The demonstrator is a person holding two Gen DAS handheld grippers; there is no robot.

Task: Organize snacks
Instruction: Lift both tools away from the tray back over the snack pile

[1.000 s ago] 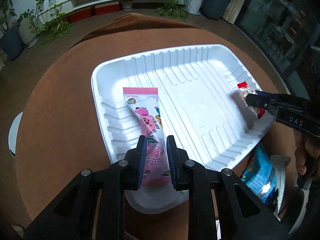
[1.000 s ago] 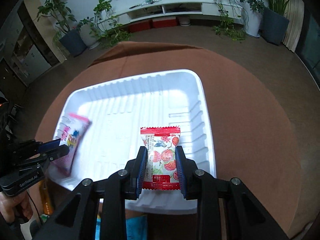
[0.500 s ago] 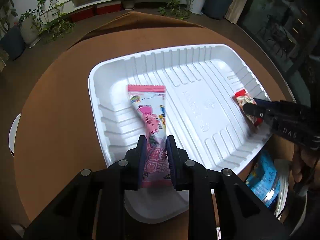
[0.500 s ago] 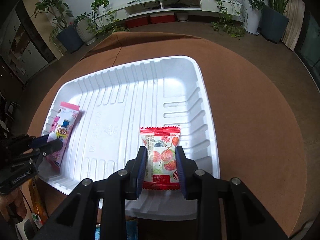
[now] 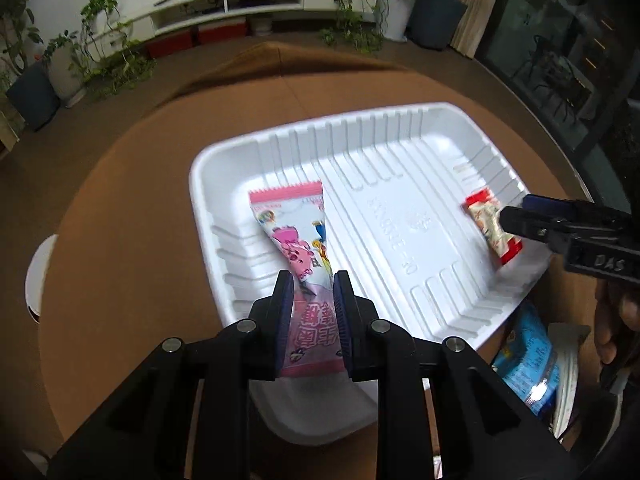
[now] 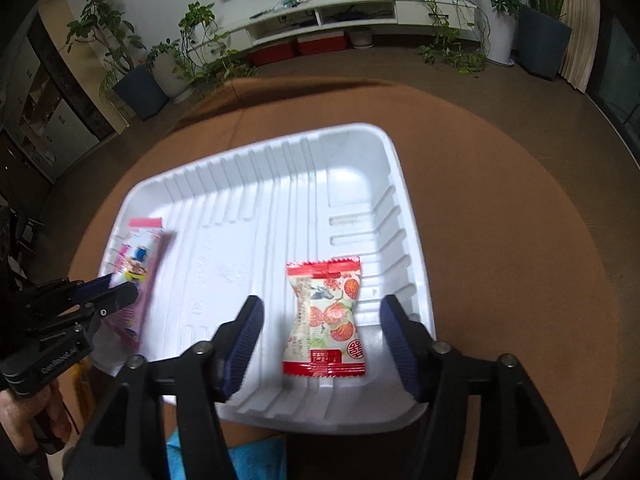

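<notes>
Right gripper [image 6: 322,344], jaws opening, releases red strawberry-print candy packet [image 6: 326,316] onto ribbed white plastic tray [image 6: 348,148]; left gripper [image 5: 311,312] clamps pink cartoon-print snack sachet [image 5: 298,248] for placement.

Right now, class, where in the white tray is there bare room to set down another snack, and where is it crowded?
The tray floor is bare across the middle and far end, between the pink snack on its left side and the red snack at its right. Crowded: the near corners, where the left gripper clamps the pink snack and the right gripper, jaws opening, straddles the red snack.
</notes>
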